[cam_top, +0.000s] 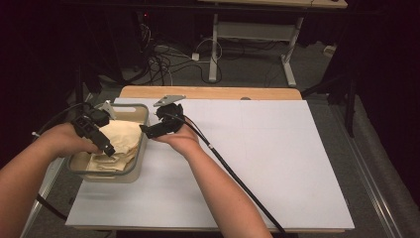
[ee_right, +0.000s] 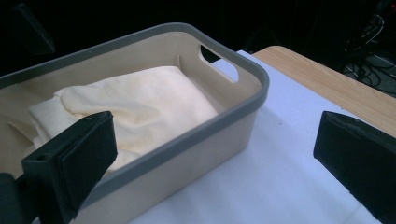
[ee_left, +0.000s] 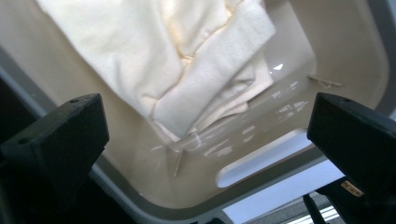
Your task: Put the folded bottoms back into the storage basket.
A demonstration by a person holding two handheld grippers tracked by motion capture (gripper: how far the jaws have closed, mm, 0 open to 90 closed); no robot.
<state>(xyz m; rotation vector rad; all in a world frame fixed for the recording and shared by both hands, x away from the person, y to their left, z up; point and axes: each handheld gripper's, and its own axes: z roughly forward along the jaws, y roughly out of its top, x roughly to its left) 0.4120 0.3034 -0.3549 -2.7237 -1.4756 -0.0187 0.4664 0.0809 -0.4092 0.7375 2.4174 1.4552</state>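
A beige bin with a grey rim (cam_top: 146, 120) stands at the left of the white board. A folded cream cloth (cam_top: 121, 136) lies inside it, loosely bunched. My left gripper (cam_top: 106, 148) hangs over the bin's near half, open, with nothing between its jaws. In the left gripper view the cloth (ee_left: 187, 60) lies below the open left gripper (ee_left: 205, 140), on the bin's glossy floor (ee_left: 280, 112). My right gripper (cam_top: 146, 130) is beside the bin's right wall, open and empty. In the right gripper view the bin (ee_right: 224, 116) and cloth (ee_right: 140, 98) lie just ahead of the right gripper (ee_right: 212, 154).
The white board (cam_top: 247, 158) covers most of the wooden table (cam_top: 213, 92) and is bare to the right of the bin. Black cables trail from both grippers; one cable (cam_top: 233, 178) crosses the board. Beyond the table are a desk frame (cam_top: 215, 44) and floor wiring.
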